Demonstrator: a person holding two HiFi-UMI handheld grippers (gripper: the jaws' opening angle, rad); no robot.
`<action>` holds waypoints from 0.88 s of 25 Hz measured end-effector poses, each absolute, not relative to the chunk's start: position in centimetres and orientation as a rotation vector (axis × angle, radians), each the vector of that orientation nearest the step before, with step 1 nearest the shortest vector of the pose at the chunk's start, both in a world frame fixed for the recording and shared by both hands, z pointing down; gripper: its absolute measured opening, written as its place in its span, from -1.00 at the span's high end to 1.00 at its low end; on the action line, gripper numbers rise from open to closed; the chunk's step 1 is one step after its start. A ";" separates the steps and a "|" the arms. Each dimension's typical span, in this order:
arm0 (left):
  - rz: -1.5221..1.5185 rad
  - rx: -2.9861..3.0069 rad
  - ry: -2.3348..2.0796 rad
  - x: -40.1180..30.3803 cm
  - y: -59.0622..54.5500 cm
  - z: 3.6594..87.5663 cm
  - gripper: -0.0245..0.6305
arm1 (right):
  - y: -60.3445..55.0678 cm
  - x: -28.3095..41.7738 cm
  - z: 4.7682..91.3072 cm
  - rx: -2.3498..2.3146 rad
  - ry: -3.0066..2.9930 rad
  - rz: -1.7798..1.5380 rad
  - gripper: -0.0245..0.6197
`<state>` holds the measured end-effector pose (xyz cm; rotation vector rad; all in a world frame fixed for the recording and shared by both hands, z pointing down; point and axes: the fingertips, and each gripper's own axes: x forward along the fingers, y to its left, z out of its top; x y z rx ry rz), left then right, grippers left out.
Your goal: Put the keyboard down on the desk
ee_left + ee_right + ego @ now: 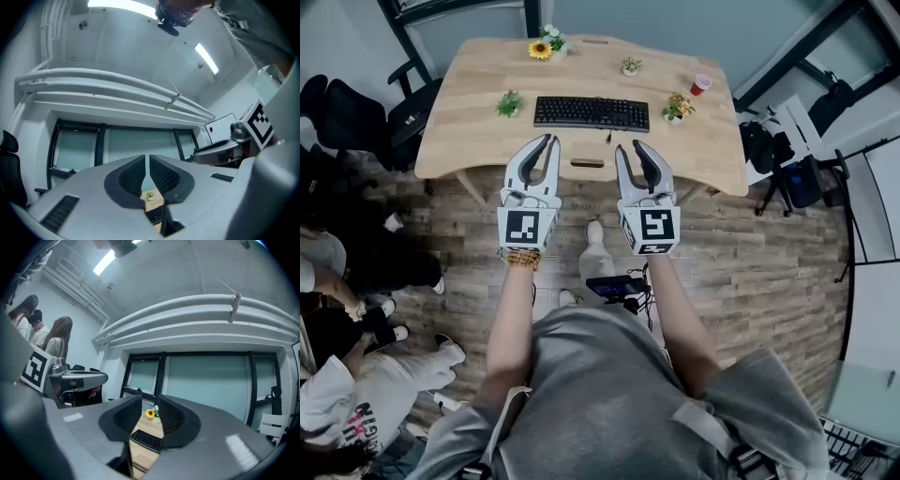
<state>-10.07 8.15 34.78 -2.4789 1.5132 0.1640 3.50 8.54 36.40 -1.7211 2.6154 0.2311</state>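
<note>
Since the keyboard lies flat on the surface as asked, I judge no placing remains; left hand-held gripper closed, empty, right hand-held gripper slightly apart, empty.

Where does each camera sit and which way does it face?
Head view: on the person's head, steeply down at the desk and keyboard; shows forearms, torso, left gripper, right gripper.
Left gripper view: on the left gripper, along its fingers toward windows; right gripper at its right edge.
Right gripper view: on the right gripper, along its fingers toward windows, sunflower; left gripper at its left.
Shared: all three show the keyboard.
</note>
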 end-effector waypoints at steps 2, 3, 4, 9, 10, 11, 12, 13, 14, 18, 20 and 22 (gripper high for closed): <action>0.159 -2.484 1.526 -10.4 8.8 35.5 0.84 | 9.5 3.4 37.2 -1.728 2.624 0.222 0.57; 0.156 -2.489 1.535 -10.6 9.1 35.9 0.85 | 9.9 3.3 37.6 -1.733 2.628 0.220 0.58; 0.152 -2.496 1.545 -10.8 9.3 36.3 0.86 | 10.4 3.2 37.9 -1.739 2.632 0.218 0.59; 0.116 -2.521 1.564 -11.4 10.6 38.0 0.90 | 12.1 3.2 39.8 -1.771 2.651 0.178 0.77; 0.112 -2.522 1.567 -11.6 10.8 38.1 0.90 | 12.3 3.2 39.9 -1.771 2.653 0.172 0.77; 0.109 -2.521 1.570 -11.7 11.0 38.2 0.90 | 12.6 3.1 40.0 -1.771 2.656 0.171 0.77; 0.107 -2.521 1.573 -11.9 11.2 38.4 0.90 | 12.7 3.1 40.1 -1.772 2.658 0.173 0.79; 0.105 -2.520 1.576 -12.0 11.3 38.5 0.90 | 12.9 3.0 40.2 -1.773 2.660 0.174 0.79; 0.102 -2.521 1.579 -12.2 11.4 38.6 0.90 | 13.0 3.0 40.4 -1.775 2.661 0.174 0.79; 0.085 -2.528 1.588 -12.5 11.7 39.1 0.90 | 13.3 2.7 40.7 -1.771 2.668 0.163 0.79; 0.083 -2.530 1.589 -12.6 11.8 39.3 0.90 | 13.4 2.5 40.9 -1.761 2.677 0.149 0.79; 0.083 -2.532 1.590 -12.7 11.8 39.3 0.90 | 13.5 2.2 41.2 -1.752 2.686 0.141 0.81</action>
